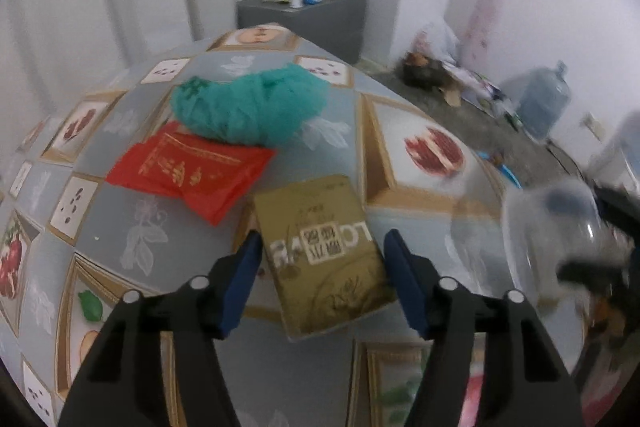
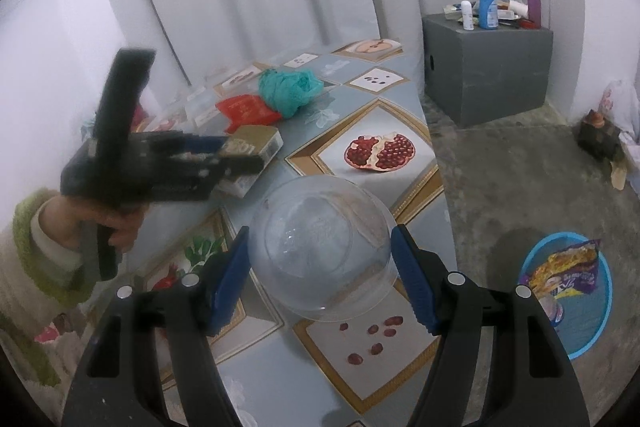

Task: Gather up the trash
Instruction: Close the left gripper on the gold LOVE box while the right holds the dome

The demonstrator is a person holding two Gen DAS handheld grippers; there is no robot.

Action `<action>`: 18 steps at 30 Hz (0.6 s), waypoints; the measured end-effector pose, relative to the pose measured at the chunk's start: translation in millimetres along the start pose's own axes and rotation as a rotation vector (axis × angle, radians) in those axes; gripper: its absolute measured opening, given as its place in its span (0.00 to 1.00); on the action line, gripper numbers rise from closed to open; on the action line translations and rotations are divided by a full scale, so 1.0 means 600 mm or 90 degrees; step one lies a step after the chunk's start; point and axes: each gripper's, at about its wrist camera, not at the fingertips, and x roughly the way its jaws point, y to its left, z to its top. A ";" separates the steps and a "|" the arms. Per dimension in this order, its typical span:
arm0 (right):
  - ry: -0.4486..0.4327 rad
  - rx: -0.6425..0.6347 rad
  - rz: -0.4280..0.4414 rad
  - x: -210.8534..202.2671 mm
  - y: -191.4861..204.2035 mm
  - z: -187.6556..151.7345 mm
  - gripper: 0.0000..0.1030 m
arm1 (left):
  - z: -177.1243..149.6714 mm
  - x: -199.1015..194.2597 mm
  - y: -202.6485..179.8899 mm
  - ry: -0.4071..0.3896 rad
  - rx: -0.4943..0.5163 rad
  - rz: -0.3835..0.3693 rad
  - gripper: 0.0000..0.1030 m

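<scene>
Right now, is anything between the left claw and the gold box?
Nothing visible. The gold box already lies between the open fingers of the left claw. The red packet and teal mesh bag lie beyond it, out of the way.

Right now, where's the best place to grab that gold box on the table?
Across its two long edges. The gold box lies flat, and the left hand-held gripper already straddles it with both fingers outside those edges, so closing from the near short end, probably at the middle, should hold it.
</scene>
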 end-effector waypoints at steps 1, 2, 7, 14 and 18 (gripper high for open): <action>0.001 0.001 0.004 -0.001 -0.002 0.000 0.64 | -0.007 -0.006 0.001 0.006 0.003 -0.008 0.55; 0.002 0.002 0.009 -0.001 -0.003 -0.001 0.64 | -0.013 -0.010 0.003 0.011 0.004 -0.012 0.55; 0.016 -0.006 0.031 -0.004 0.003 -0.004 0.64 | -0.063 -0.050 -0.003 0.043 0.042 -0.029 0.55; 0.041 -0.035 0.035 0.000 0.021 -0.014 0.65 | -0.128 -0.092 -0.002 0.071 0.030 -0.048 0.55; 0.049 -0.022 0.031 0.005 0.021 -0.017 0.66 | -0.130 -0.089 0.005 0.062 0.004 -0.045 0.61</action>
